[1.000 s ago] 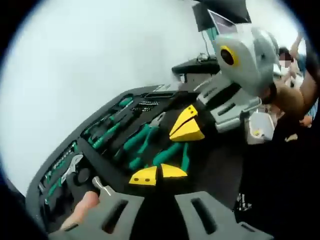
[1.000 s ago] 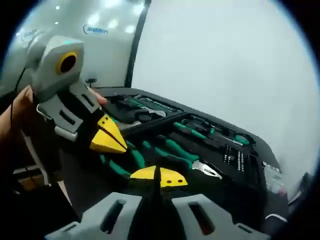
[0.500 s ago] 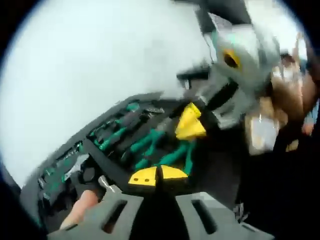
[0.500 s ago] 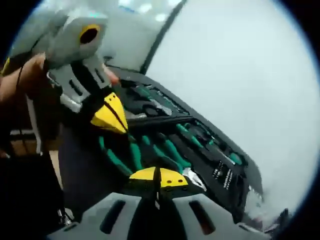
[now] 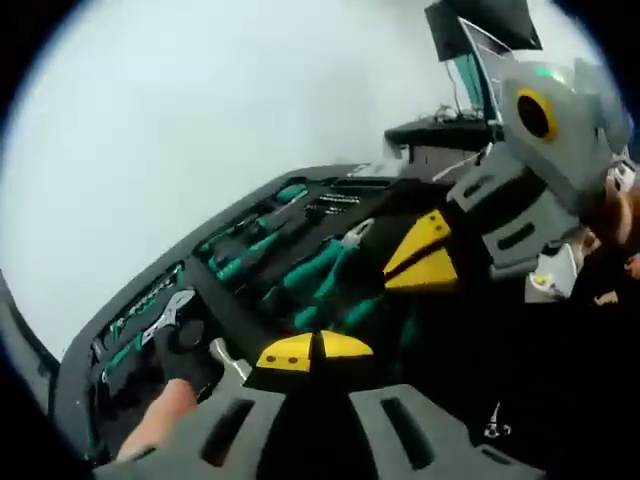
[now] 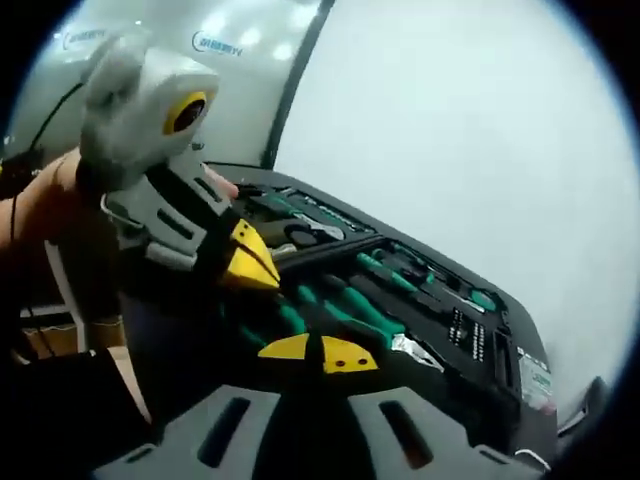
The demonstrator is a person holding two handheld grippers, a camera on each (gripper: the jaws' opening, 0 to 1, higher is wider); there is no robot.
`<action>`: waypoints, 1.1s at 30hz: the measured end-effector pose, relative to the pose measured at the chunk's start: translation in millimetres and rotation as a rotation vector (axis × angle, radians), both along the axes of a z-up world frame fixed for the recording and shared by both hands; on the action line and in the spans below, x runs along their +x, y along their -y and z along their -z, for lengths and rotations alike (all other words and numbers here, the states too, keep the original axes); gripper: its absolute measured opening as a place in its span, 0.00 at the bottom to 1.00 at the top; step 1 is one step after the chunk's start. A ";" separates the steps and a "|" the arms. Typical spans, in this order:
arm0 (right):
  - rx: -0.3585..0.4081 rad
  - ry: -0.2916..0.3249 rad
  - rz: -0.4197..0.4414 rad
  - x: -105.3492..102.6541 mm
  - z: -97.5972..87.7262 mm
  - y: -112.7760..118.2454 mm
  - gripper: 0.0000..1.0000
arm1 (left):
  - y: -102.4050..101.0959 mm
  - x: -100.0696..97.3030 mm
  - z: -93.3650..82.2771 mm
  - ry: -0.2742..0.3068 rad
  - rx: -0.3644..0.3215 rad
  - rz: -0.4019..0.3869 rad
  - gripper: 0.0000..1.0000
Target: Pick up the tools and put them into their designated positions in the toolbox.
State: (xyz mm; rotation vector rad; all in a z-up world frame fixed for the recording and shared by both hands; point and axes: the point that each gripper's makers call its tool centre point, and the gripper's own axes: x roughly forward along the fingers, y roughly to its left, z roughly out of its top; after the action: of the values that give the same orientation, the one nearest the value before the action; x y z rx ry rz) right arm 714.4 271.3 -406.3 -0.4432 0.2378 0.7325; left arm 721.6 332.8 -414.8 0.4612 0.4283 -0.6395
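An open black toolbox (image 5: 110, 320) (image 6: 520, 330) holds green-handled tools in foam slots. Green-handled pliers (image 5: 320, 275) (image 6: 350, 305) lie in its middle, and a silver adjustable wrench (image 5: 165, 318) rests near one end. My left gripper (image 5: 315, 350) hovers over the near edge of the box, its yellow tips shut with nothing seen between them. It also enters the right gripper view from the left (image 6: 252, 258). My right gripper (image 6: 320, 353) hangs over the pliers, likewise shut and holding nothing I can see. It shows in the left gripper view (image 5: 425, 262).
A person's finger (image 5: 160, 415) lies beside my left jaws, and a hand (image 6: 60, 210) holds the left gripper. A row of bits (image 6: 465, 330) sits near the box's far end. A white wall stands behind the box; a dark desk with a monitor (image 5: 480, 30) is beyond it.
Both views have swung and steadied after a blur. In the left gripper view the right gripper sits further right and lower; both stay shut over the toolbox.
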 end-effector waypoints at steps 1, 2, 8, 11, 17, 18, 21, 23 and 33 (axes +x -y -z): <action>-0.013 -0.005 -0.001 -4.9 -1.3 4.1 0.03 | 2.6 -0.2 -2.5 0.001 -0.021 0.034 0.08; -0.021 0.006 -0.005 -9.2 -4.3 7.1 0.05 | 6.6 -2.6 -4.1 -0.013 -0.048 0.094 0.15; 0.080 0.009 -0.014 -35.0 -9.8 25.5 0.05 | 11.0 -3.0 8.1 -0.131 -0.037 0.135 0.14; 0.199 -0.008 -0.012 -38.7 -9.6 26.9 0.05 | 13.4 -1.4 9.3 -0.114 0.011 0.164 0.13; 0.193 0.011 -0.033 -29.6 -2.4 17.3 0.05 | 19.3 -2.9 5.9 -0.109 -0.062 0.144 0.10; 0.211 0.006 -0.028 -25.2 -4.9 15.2 0.05 | 23.1 -0.8 2.6 -0.056 -0.059 0.166 0.10; 0.264 -0.052 0.052 -6.9 -9.8 19.2 0.05 | 35.6 -17.0 -0.5 -0.121 -0.119 0.134 0.04; 0.242 -0.025 0.039 -3.3 -14.2 11.6 0.04 | 49.6 -26.1 -1.2 -0.107 -0.124 0.158 0.04; 0.048 -0.014 -0.005 -9.3 2.6 1.5 0.00 | 46.1 -28.5 3.8 0.085 0.061 0.171 0.02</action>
State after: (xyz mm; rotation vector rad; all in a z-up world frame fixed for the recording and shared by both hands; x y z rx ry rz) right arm 705.1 269.8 -408.9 -0.3929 0.2322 0.7451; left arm 693.1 286.7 -418.6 0.5853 0.3311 -0.7706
